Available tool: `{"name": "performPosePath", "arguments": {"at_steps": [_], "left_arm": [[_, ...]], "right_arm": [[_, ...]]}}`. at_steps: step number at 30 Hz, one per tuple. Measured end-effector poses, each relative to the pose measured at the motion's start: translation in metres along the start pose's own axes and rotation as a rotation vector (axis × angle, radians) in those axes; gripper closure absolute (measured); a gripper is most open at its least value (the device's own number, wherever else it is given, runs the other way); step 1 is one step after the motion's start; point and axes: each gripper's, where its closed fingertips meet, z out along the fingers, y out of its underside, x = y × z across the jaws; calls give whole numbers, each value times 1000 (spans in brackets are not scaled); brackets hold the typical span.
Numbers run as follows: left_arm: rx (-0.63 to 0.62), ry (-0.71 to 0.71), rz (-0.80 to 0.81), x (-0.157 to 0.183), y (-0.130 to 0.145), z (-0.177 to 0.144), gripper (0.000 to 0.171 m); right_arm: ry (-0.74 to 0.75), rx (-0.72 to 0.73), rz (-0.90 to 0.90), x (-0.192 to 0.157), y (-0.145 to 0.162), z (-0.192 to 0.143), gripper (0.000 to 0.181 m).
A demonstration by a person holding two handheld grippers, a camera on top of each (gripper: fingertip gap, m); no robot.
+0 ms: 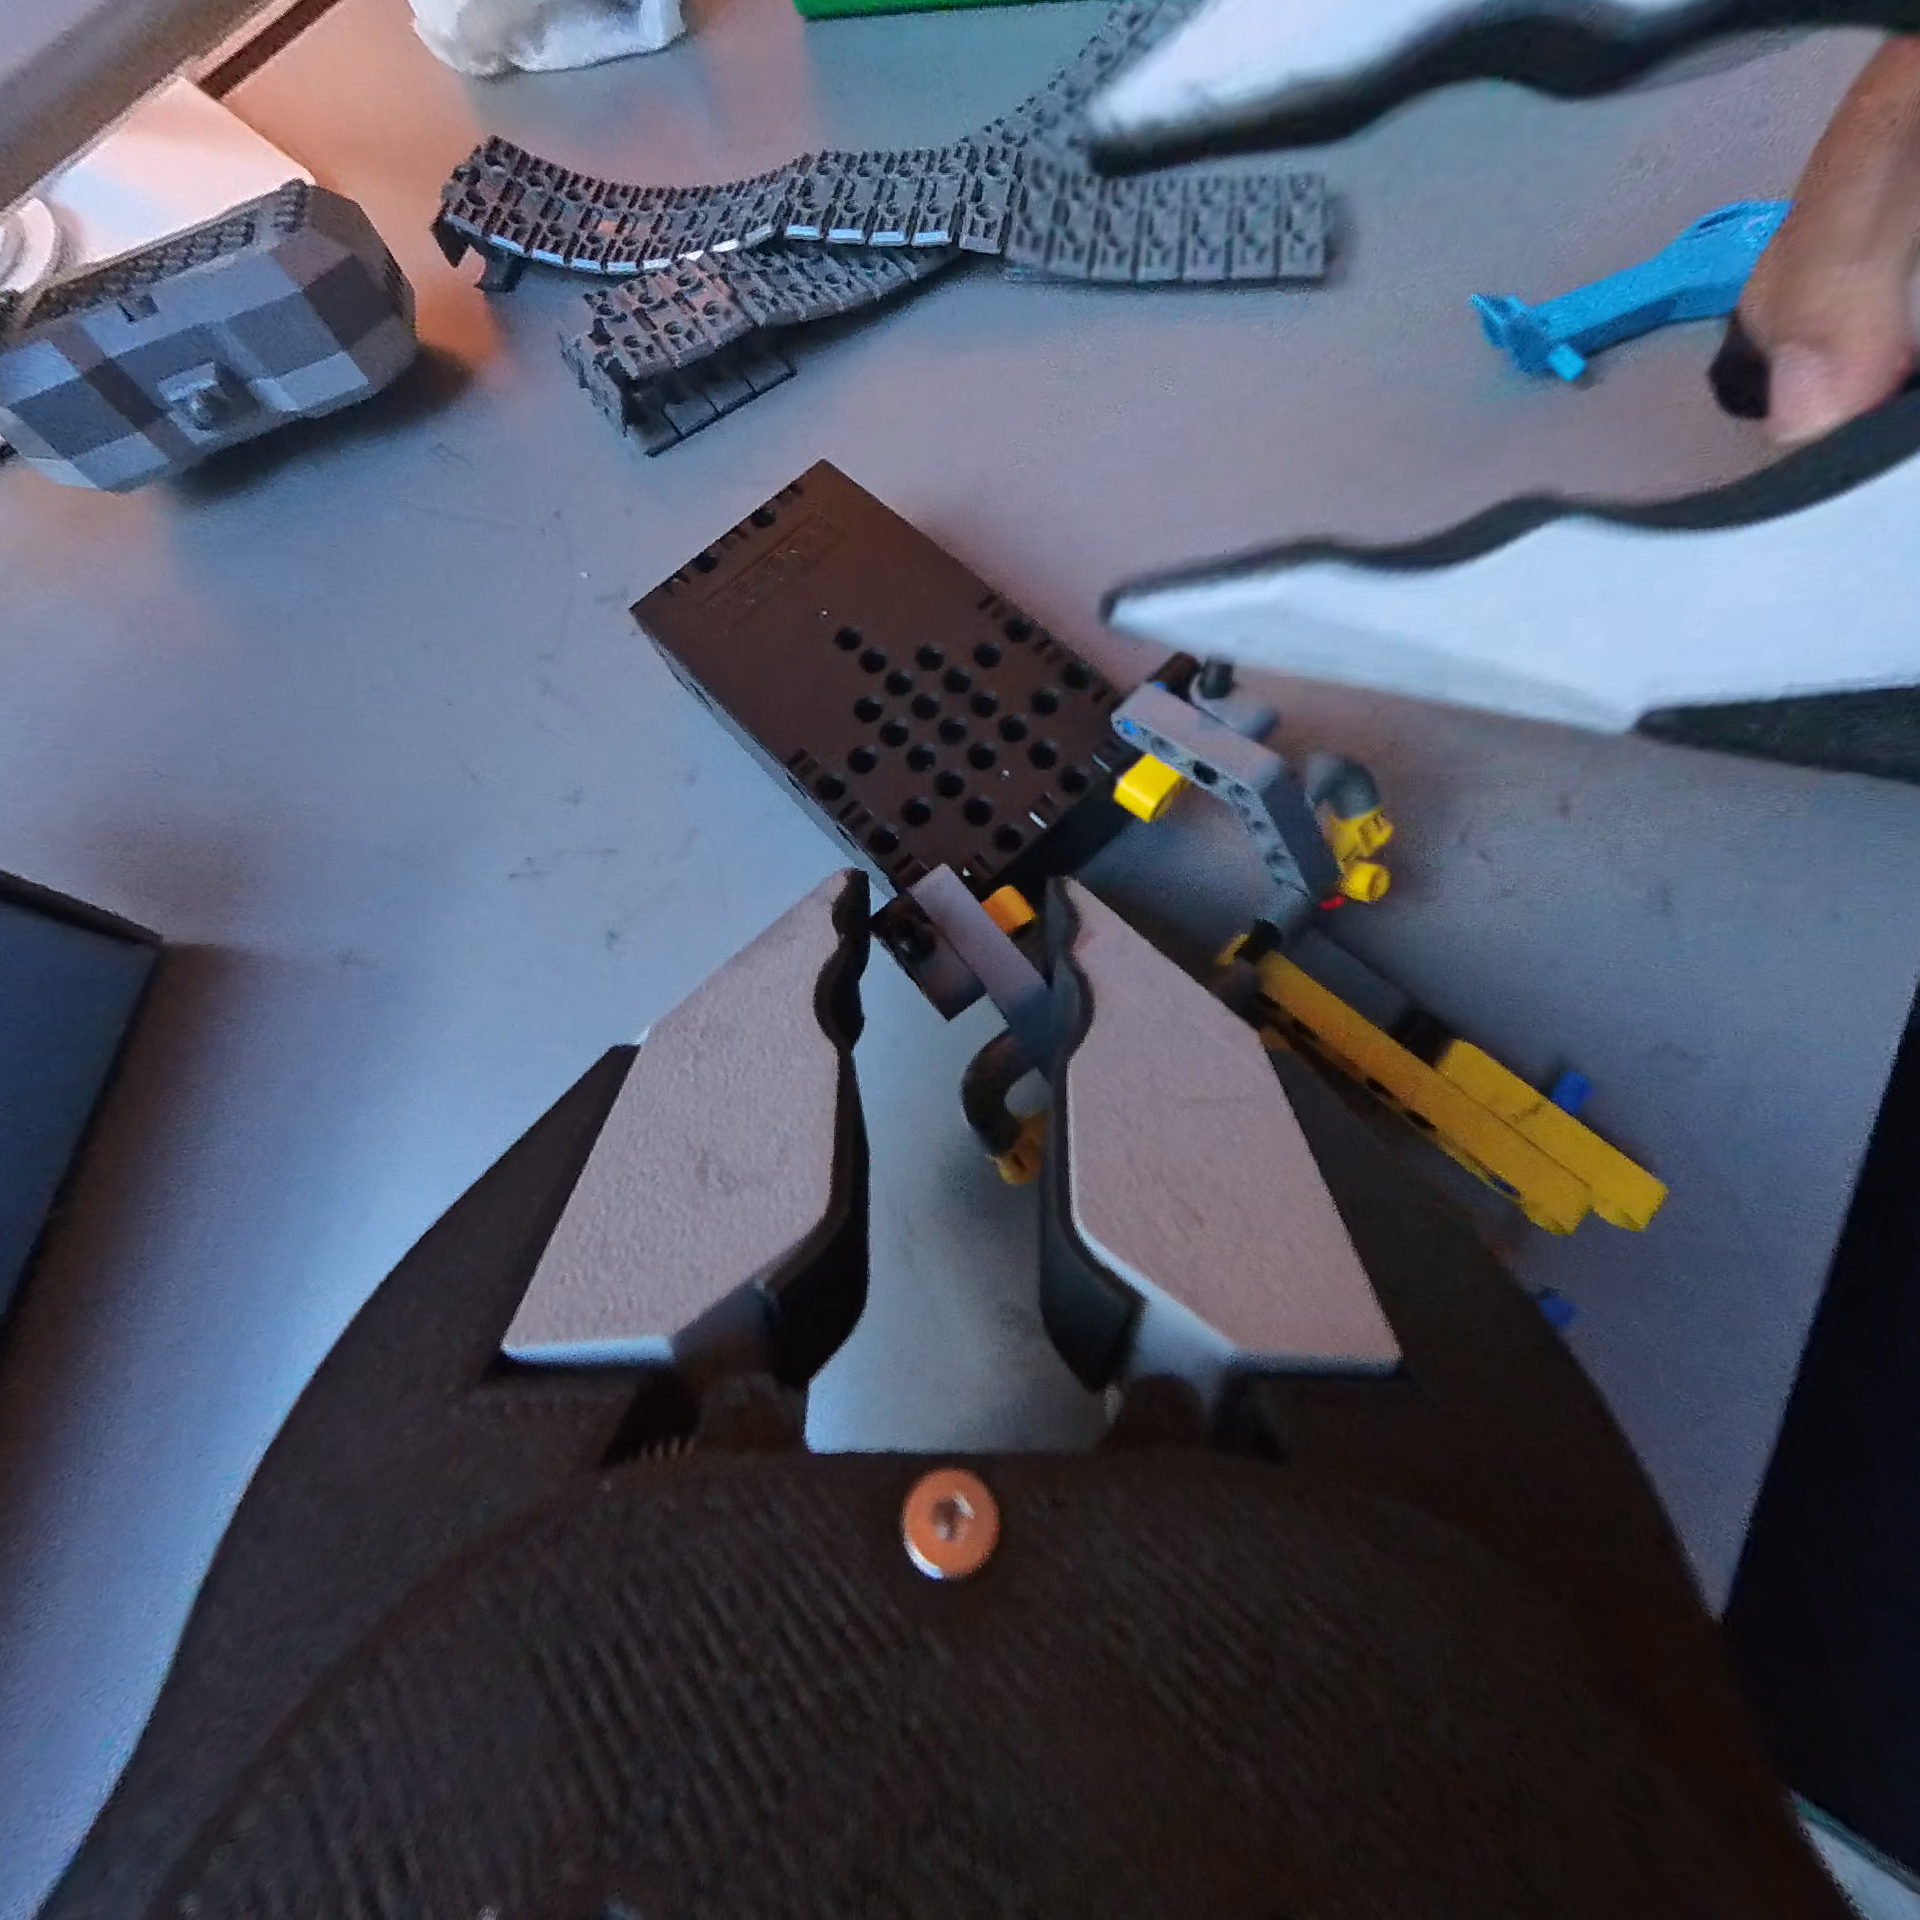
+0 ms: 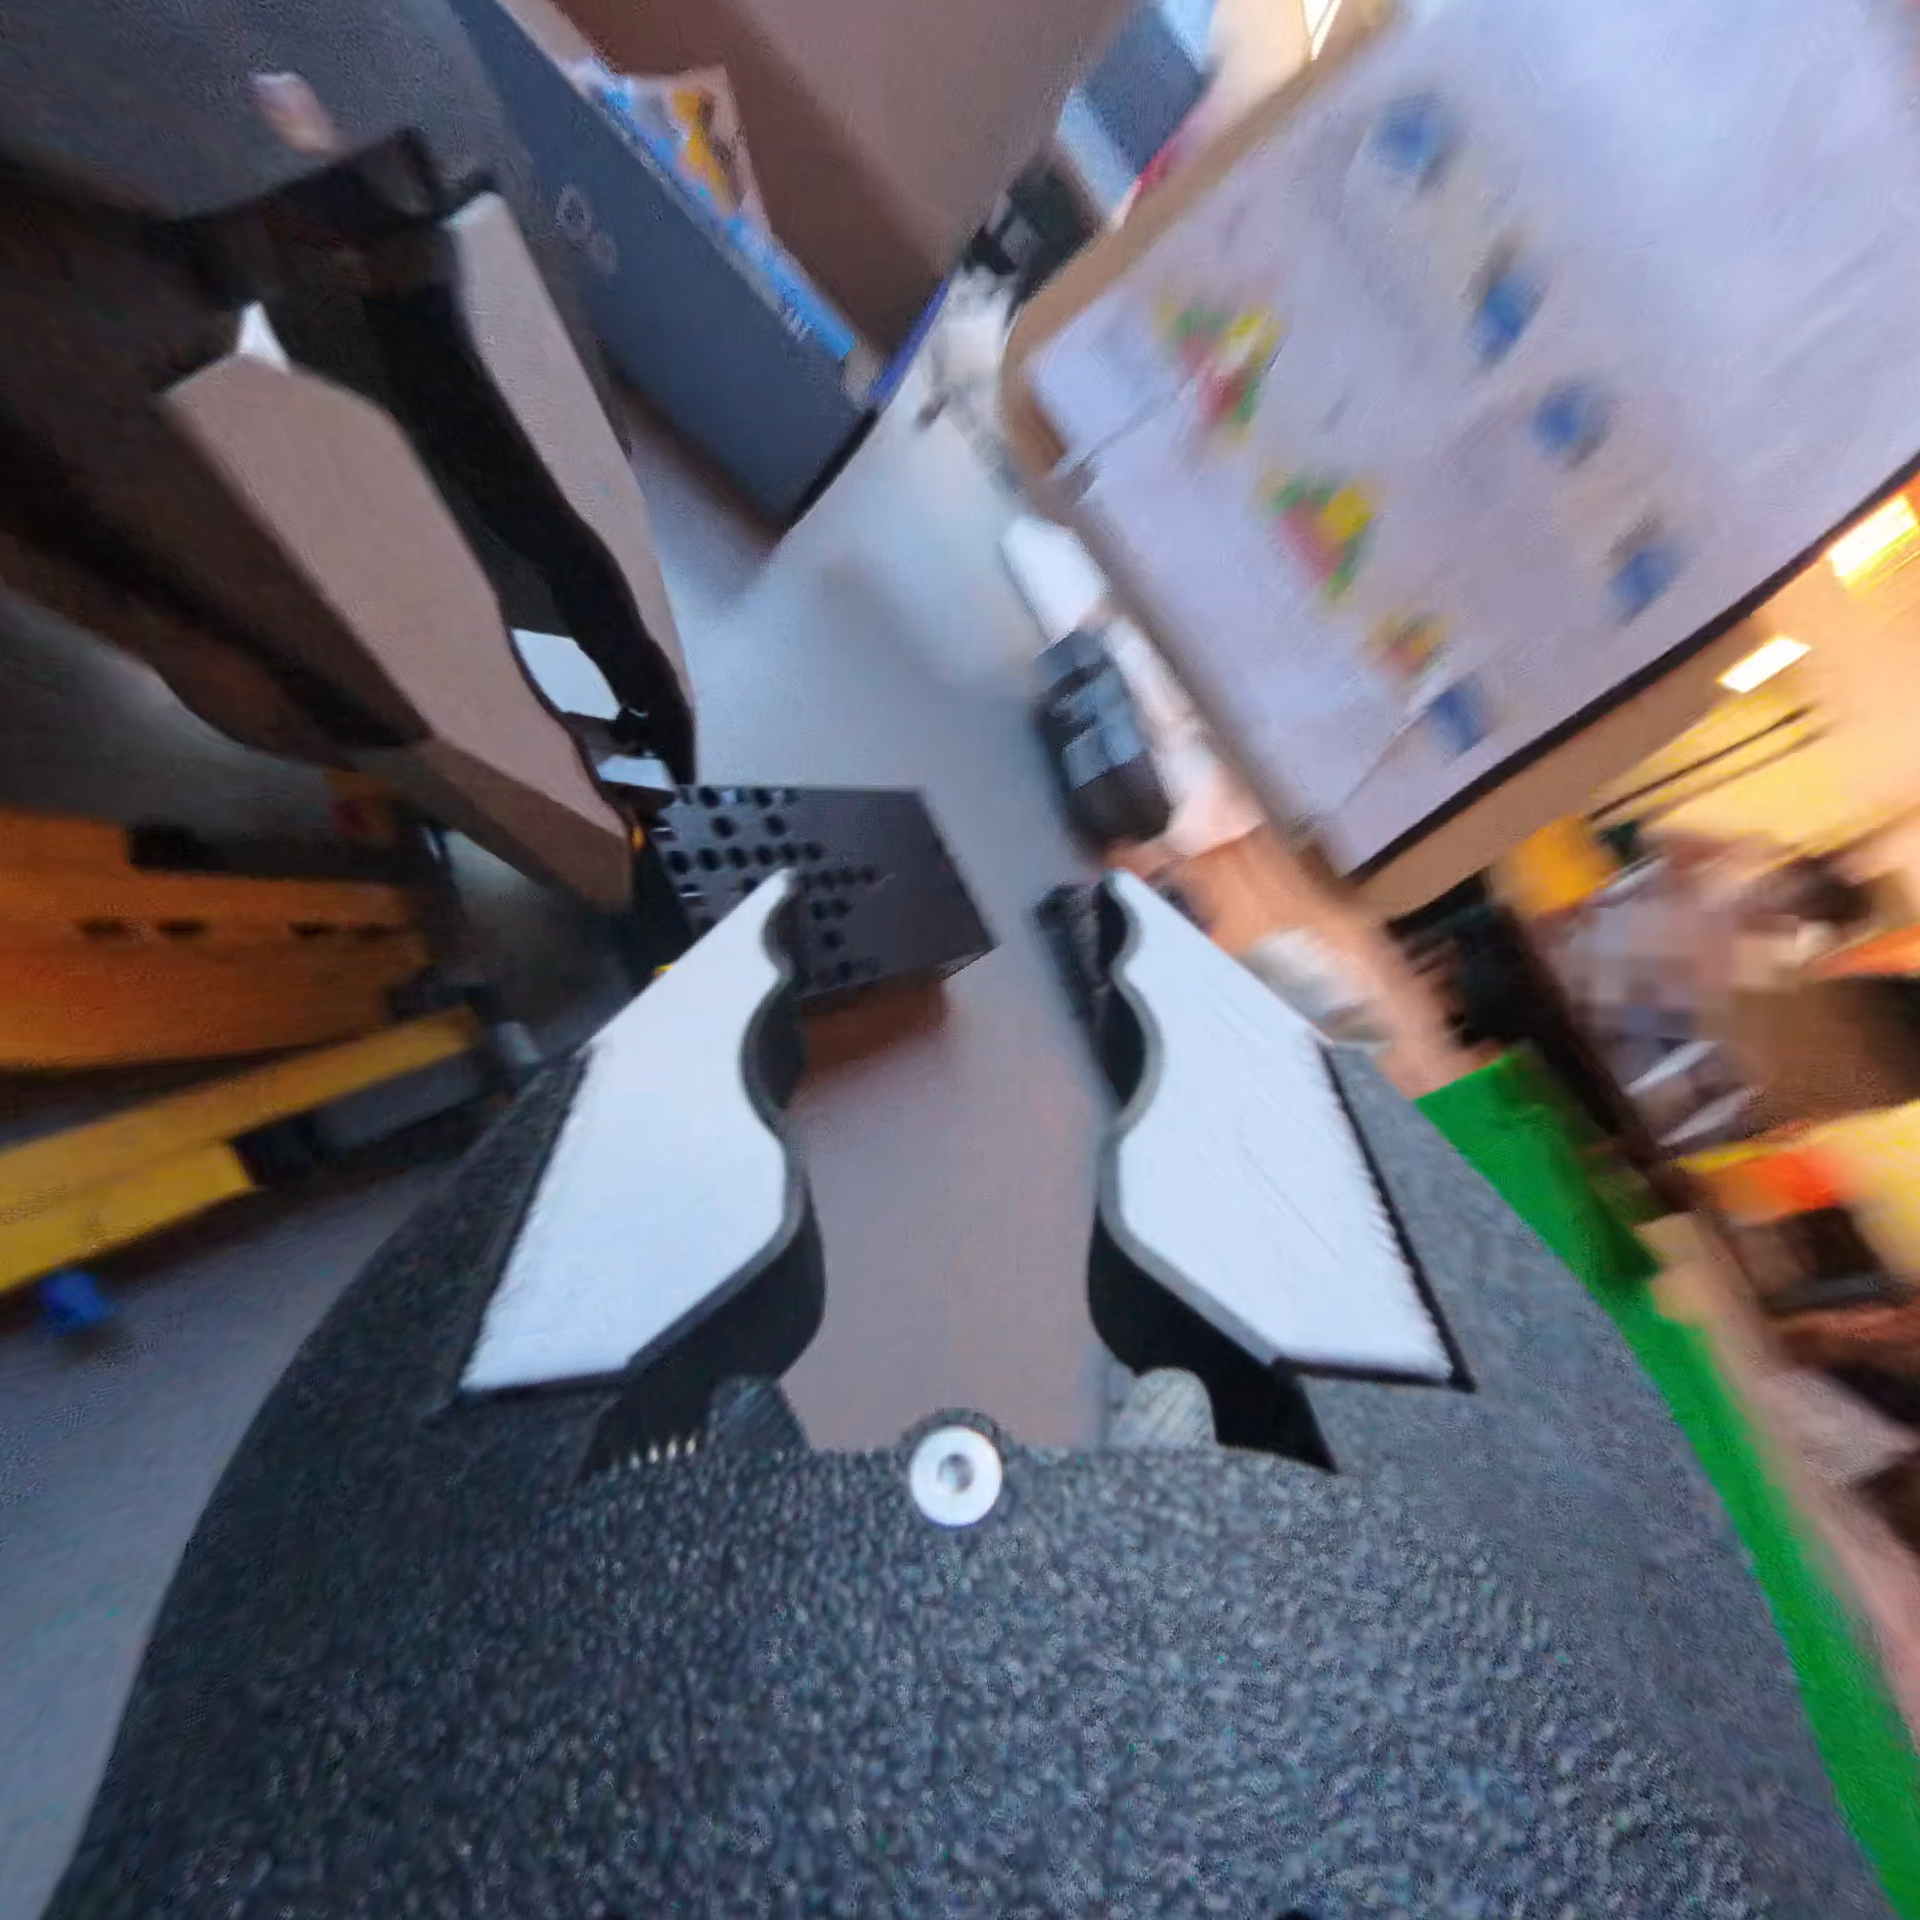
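On the grey table (image 1: 436, 748) a black block pierced with round holes (image 1: 894, 707) is seen, joined to grey beams (image 1: 1236, 790) and yellow beams (image 1: 1455, 1122) lying to its right. Beyond it, two dark studded track strips (image 1: 831, 208) are spread, with a grey faceted brick shape (image 1: 197, 343) at far left and a blue part (image 1: 1631, 291) at far right, partly covered by a hand (image 1: 1839, 270).

The left gripper (image 1: 956, 904) is narrowed on a small grey piece (image 1: 987, 951) at the block's near corner. The right gripper (image 2: 945, 899) is held wide apart and empty above the table, tilted, with the pierced block (image 2: 831, 894) just behind its left fingertip; its view is blurred.
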Motion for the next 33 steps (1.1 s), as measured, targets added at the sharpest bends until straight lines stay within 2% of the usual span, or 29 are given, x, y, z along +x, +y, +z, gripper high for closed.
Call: {"name": "performPosePath", "arguments": {"at_steps": [1,3,5,6,7,8,11,14,17,19,22,23,24,27,30,33], "left_arm": [[-4,-1,8,-3,1,-1,140],[-25,-14,43,-14,4,-4,140],[-50,-42,24,-31,6,-14,137],[-50,-23,-17,-34,4,-22,131],[-39,12,-56,-32,-1,-32,131],[-8,41,-75,-29,-10,-42,132],[44,88,-47,-6,-31,-63,128],[-67,165,7,26,-19,-47,115],[-173,82,79,24,0,-22,122],[-169,36,116,23,1,-12,131],[-144,-2,194,21,-4,-9,140],[-147,12,206,21,-3,-9,141],[-139,28,207,20,-4,-11,154],[-95,214,193,36,-2,-21,155],[-107,273,253,37,6,-29,156],[-92,347,336,41,12,-36,155]], "right_arm": [[1,30,-28,-1,-4,-3,146],[-175,-2,92,-13,3,-4,163],[-421,-74,259,-29,16,-7,161],[-501,-92,324,-32,21,-10,153],[-558,-100,366,-35,26,-13,138],[-594,-108,390,-36,31,-15,137],[-627,-109,416,-39,37,-17,136],[-642,-102,350,-46,35,-11,131],[-603,-108,216,-38,35,0,128],[-635,-115,195,-37,31,3,129],[-759,-41,154,-50,17,-2,131],[-785,-32,124,-55,16,-4,134],[-790,-29,86,-58,17,-4,133],[-758,-22,-18,-60,24,-1,132],[-810,37,-55,-70,19,-8,132],[-888,126,-52,-83,8,-19,145]]}}
